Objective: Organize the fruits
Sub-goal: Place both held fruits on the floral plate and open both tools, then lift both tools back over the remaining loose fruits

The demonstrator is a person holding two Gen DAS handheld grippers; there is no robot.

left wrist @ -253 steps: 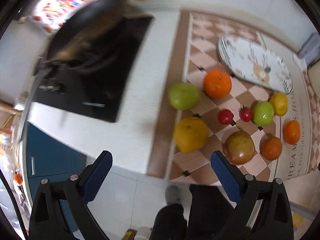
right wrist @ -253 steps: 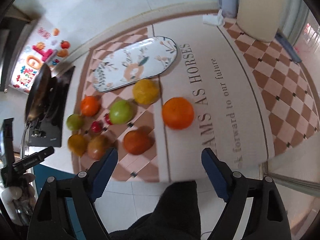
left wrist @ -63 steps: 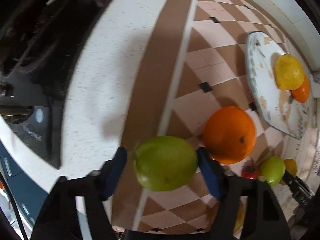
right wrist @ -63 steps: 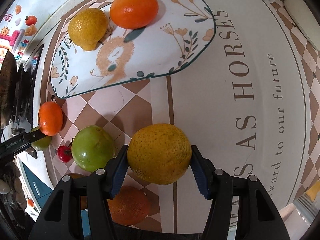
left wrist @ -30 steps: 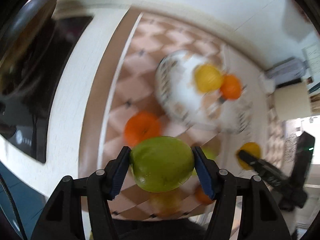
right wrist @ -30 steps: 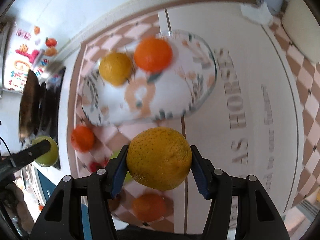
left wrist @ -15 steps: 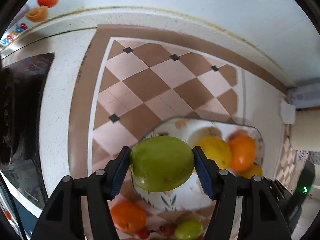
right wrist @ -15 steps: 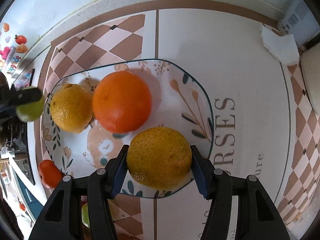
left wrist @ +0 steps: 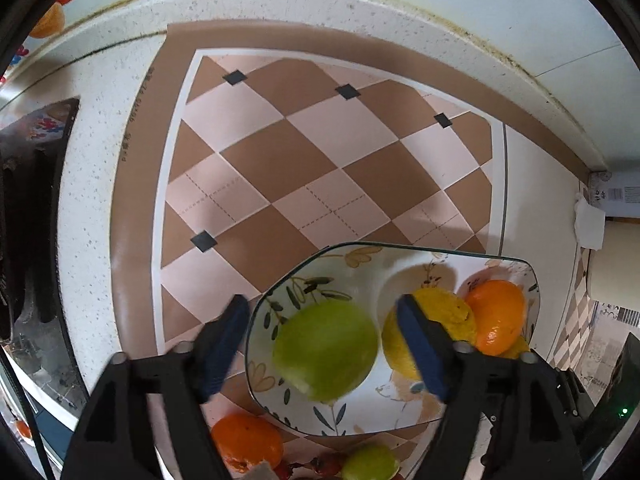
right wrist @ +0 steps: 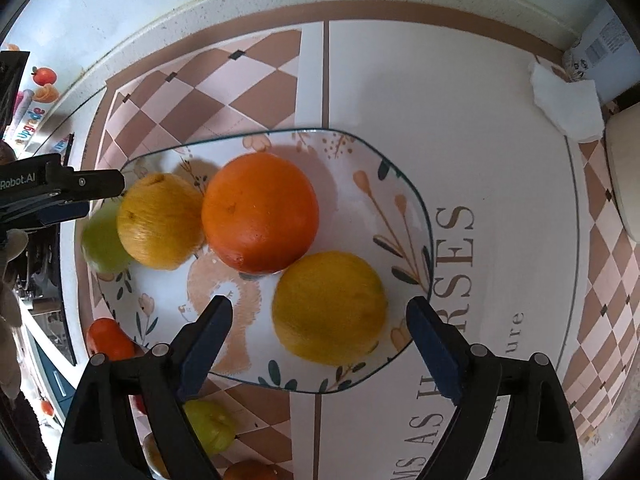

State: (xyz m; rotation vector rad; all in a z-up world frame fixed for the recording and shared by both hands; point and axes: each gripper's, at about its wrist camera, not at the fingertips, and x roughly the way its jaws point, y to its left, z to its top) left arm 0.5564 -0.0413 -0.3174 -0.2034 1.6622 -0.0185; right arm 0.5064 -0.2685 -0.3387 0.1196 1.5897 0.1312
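A flowered oval plate (right wrist: 360, 160) lies on the checkered mat; it also shows in the left wrist view (left wrist: 360, 264). On it lie an orange (right wrist: 260, 212), a yellow fruit (right wrist: 160, 220), another yellow fruit (right wrist: 330, 308) and a green fruit (left wrist: 326, 348). My left gripper (left wrist: 324, 344) is open, its blue pads apart from the green fruit between them. My right gripper (right wrist: 320, 340) is open around the near yellow fruit, not touching it. The left gripper shows at the left of the right wrist view (right wrist: 60, 196).
Off the plate, near the front, lie an orange (left wrist: 246, 444), a small green fruit (left wrist: 370, 462) and red cherry-like fruits (left wrist: 324, 464). A black hob (left wrist: 28, 216) is at the left. A white tissue (right wrist: 566, 104) and a box (right wrist: 608, 56) stand at the back right.
Both grippers have opened and let go of their fruits onto the plate: the green one from the left, the yellow one from the right.
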